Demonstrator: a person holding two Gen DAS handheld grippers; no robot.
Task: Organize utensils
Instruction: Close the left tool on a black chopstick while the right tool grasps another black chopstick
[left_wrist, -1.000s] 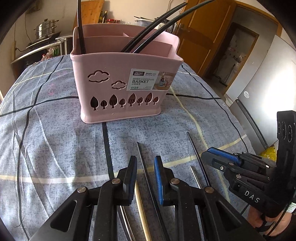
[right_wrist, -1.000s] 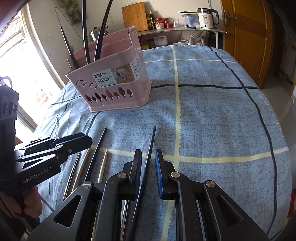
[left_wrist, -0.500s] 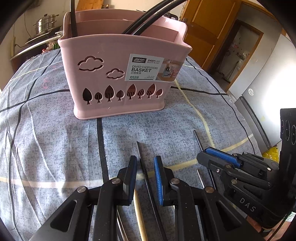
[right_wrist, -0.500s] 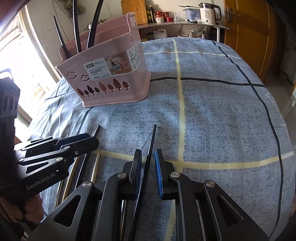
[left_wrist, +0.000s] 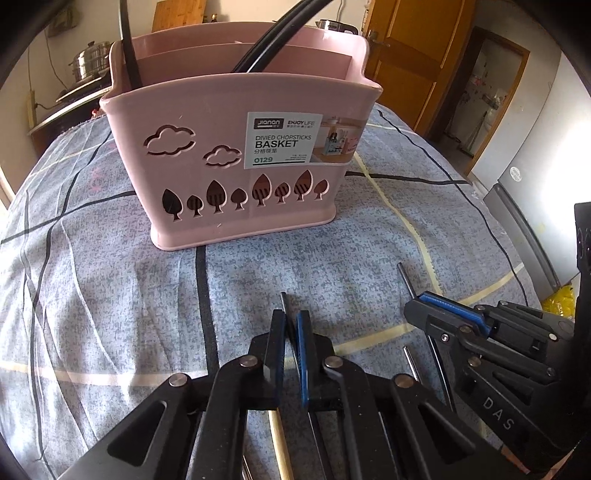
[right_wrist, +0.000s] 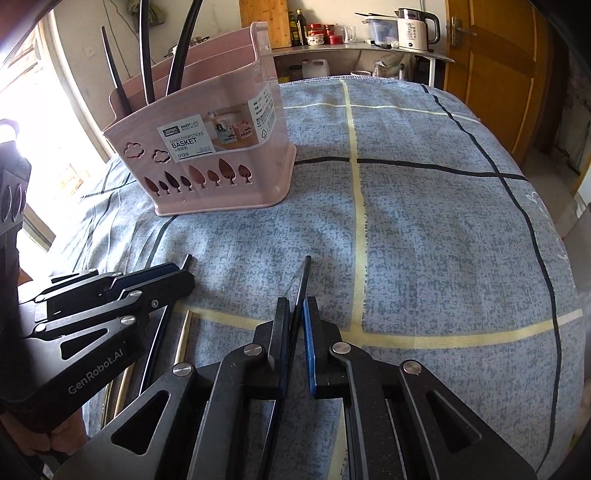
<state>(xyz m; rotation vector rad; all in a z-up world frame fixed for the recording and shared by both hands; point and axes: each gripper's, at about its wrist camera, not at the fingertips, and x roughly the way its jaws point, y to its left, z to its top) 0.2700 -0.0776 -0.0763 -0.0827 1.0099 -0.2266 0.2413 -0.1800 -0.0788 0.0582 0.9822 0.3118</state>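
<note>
A pink chopsticks basket (left_wrist: 240, 166) (right_wrist: 207, 155) stands on the blue checked tablecloth (right_wrist: 424, 240), with three black utensils (right_wrist: 147, 55) upright in it. My left gripper (left_wrist: 290, 317) (right_wrist: 184, 277) is closing its jaws onto a black chopstick (left_wrist: 283, 301) that lies on the cloth, and the pads press on it. To its right, my right gripper (right_wrist: 297, 302) (left_wrist: 415, 308) is closing the same way on a second black chopstick (right_wrist: 304, 277), whose tip (left_wrist: 406, 280) points toward the basket.
A wooden chopstick (right_wrist: 183, 339) (left_wrist: 279, 443) and a metal one (left_wrist: 410, 362) lie on the cloth between and under the grippers. Behind the table are a counter with a kettle (right_wrist: 413, 29), a steel pot (left_wrist: 90, 64) and a wooden door (right_wrist: 495, 74).
Both grippers' jaws have closed from a small gap onto their black chopsticks. The left gripper has moved closer to the basket, which looks larger now.
</note>
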